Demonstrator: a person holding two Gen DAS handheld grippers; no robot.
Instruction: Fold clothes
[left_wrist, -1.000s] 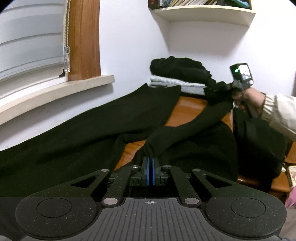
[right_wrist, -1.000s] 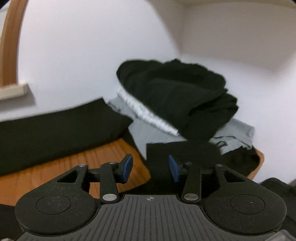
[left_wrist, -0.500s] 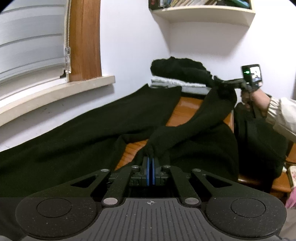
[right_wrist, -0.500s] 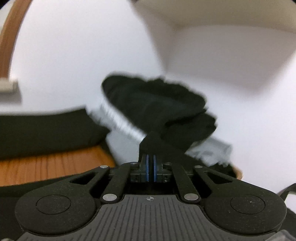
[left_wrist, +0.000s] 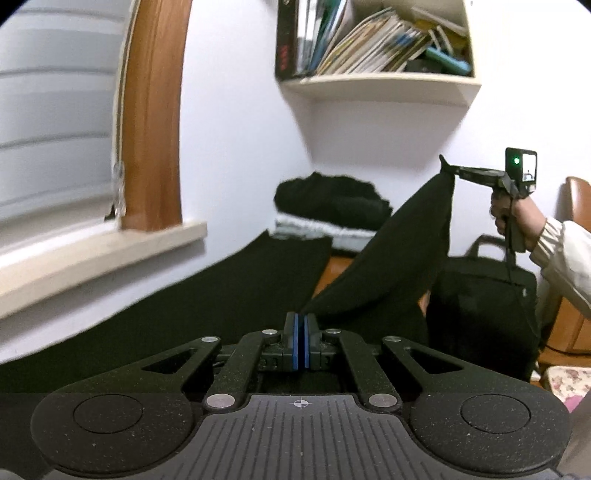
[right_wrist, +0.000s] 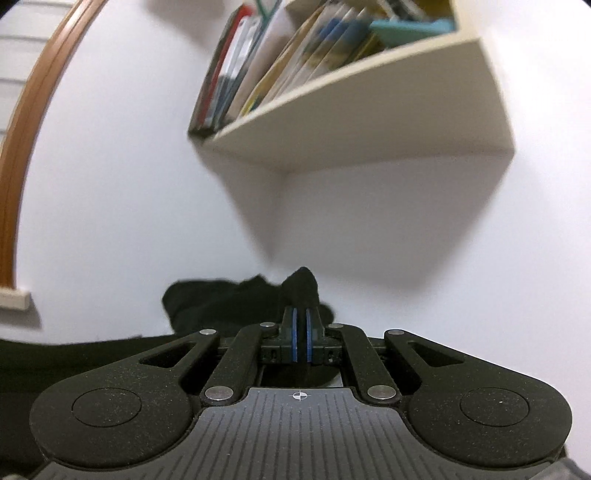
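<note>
Black knit garment (left_wrist: 406, 254) stretching between two tools, left tool (left_wrist: 301, 332) gripping one end, right tool (right_wrist: 301, 325) pinching the other, raised.

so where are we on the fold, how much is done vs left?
Done: a stack of folded clothes sits against the far wall. In hand: the black garment is pinched at both ends, the left gripper shut on its near end and the right gripper shut on the far end, raised clear of the wooden table. Left: no fold is laid in this piece yet, and more dark cloth lies spread by the window sill.
</note>
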